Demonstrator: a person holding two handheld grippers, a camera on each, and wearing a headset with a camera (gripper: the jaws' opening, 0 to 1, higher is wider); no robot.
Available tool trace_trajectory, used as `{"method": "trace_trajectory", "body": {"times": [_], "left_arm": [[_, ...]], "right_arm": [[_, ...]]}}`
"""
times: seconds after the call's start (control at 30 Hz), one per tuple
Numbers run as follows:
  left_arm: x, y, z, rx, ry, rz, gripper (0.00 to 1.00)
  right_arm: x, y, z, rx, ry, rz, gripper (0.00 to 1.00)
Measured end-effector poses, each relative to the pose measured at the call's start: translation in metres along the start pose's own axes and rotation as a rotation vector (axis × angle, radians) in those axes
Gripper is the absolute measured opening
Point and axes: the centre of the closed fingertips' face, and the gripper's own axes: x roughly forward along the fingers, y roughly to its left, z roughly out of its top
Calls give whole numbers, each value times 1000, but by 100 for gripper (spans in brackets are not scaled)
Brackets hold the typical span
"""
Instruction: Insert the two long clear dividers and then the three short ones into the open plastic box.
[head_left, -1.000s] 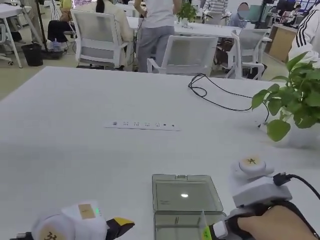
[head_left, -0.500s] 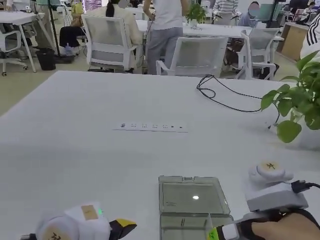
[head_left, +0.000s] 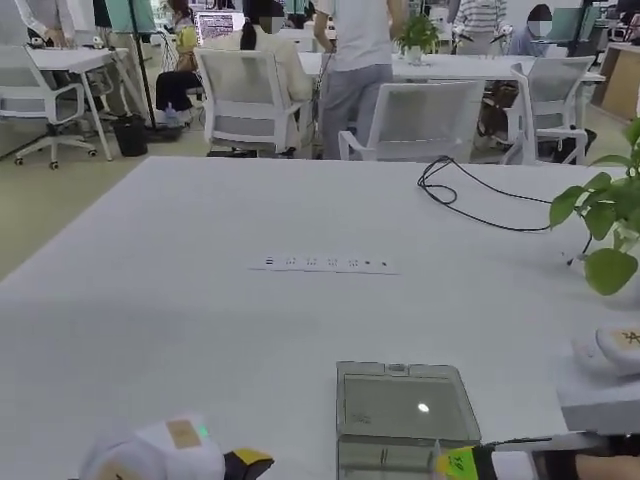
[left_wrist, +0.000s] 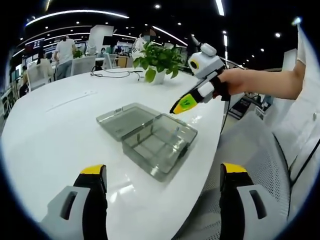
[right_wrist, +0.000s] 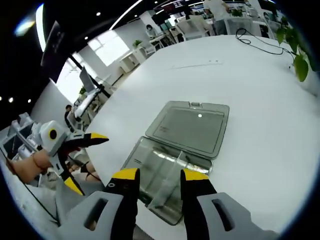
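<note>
The clear plastic box (left_wrist: 161, 143) lies open near the table's front edge, its lid (head_left: 404, 404) folded flat behind it. Clear dividers (right_wrist: 176, 161) stand inside the tray (right_wrist: 167, 185). My right gripper (right_wrist: 160, 175) hovers just over the tray's near right side, jaws drawn close on a thin clear divider (head_left: 435, 452) that is hard to make out. The left gripper view shows the right gripper (left_wrist: 186, 103) above the box. My left gripper (left_wrist: 162, 172) is open and holds nothing, a short way left of the box; its yellow tip (head_left: 247, 462) shows in the head view.
A flush power strip (head_left: 325, 264) sits in the tabletop beyond the box. A black cable (head_left: 470, 195) and a potted plant (head_left: 608, 225) lie at the far right. White chairs (head_left: 420, 115) and people stand behind the table. The table edge runs close under both grippers.
The head camera has tilted, so the box and both grippers sit lower and further right in the picture. Relative to the box, neither gripper has visibly moved.
</note>
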Motion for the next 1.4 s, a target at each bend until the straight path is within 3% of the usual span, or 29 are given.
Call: {"method": "trace_trajectory", "body": {"times": [0.07,0.13,0.33,0.5,0.6,0.67,0.73,1.1,1.4], "left_arm": [[0,3,-3,-22,20,14,96],[-1,5,-2,-9,11,30,95],[-2,19,-9,-57,70,87,91],[-1,30,-14,-82,102,122,86],[-1,36,-28,-169,184,153,85],[3,40,-26,-152,167,155,84],[4,44,-31,-153,195,175,81],[12,60,-59,-209,329,264,67],[17,66,-79,-162,448,318,59]], "right_arm": [[-4,1,2,-23,-14,10,39],[-11,5,7,-83,-54,42,45],[-28,9,8,-204,-97,102,57],[-42,9,-2,-316,-89,133,71],[-51,9,-9,-382,-94,148,78],[-54,9,-14,-403,-93,148,82],[-59,10,-18,-449,-101,151,85],[-76,10,-40,-487,-154,175,95],[-81,0,-52,-488,-142,158,94]]}}
